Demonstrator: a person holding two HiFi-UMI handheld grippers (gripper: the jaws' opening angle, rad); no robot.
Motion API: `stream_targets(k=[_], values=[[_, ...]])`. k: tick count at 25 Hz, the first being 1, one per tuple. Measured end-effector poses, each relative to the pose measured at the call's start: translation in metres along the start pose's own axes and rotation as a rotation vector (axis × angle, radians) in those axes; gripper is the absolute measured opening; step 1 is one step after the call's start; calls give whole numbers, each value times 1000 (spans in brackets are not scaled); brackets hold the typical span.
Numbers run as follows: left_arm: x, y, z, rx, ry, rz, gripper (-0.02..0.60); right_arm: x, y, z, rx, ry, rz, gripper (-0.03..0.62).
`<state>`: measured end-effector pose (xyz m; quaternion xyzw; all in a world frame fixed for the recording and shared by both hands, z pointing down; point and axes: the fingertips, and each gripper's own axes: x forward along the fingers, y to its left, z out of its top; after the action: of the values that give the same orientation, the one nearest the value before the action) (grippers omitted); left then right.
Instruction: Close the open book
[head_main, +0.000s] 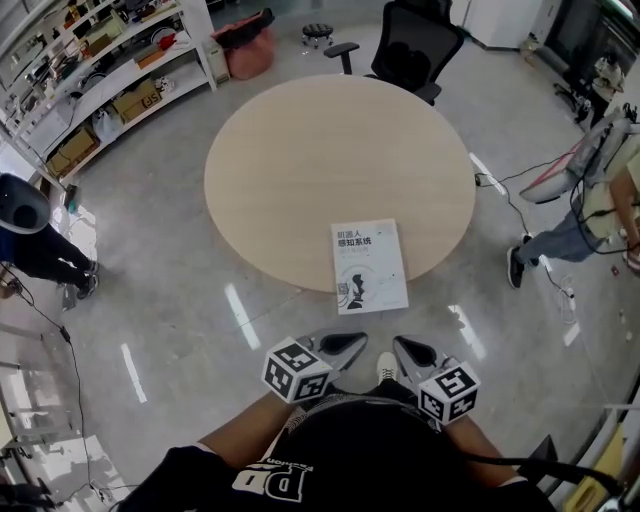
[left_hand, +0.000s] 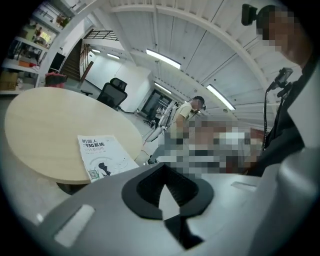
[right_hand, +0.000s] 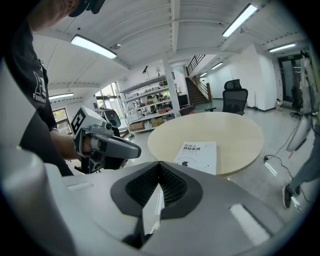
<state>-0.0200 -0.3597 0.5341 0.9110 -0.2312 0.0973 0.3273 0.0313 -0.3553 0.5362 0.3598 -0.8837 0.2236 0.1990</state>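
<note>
Round pale-wood table (head_main: 300, 160) on a glossy grey floor, black office chair (head_main: 415, 45) on the far side. Book (head_main: 368, 265) lies closed, white cover up, at the table's near edge, its near end sticking past the rim. Left gripper (head_main: 355, 342) and right gripper (head_main: 402, 346) sit side by side close to the person's torso, apart from the table, both with jaws together and empty.

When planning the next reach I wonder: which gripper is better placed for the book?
Right, probably: the right gripper faces the closed book almost head-on, while the left gripper points past its side.
</note>
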Motion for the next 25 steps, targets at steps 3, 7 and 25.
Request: stream_targets(k=[3, 7, 25], values=[[-11, 5, -9, 38, 32, 27, 8, 0, 18, 1, -20, -29, 8, 8], [-29, 17, -7, 75, 53, 75, 8, -3, 25, 10, -29, -99, 22, 8], [14, -119, -34, -64, -153, 316, 8, -125, 1, -38, -184, -49, 236, 8]])
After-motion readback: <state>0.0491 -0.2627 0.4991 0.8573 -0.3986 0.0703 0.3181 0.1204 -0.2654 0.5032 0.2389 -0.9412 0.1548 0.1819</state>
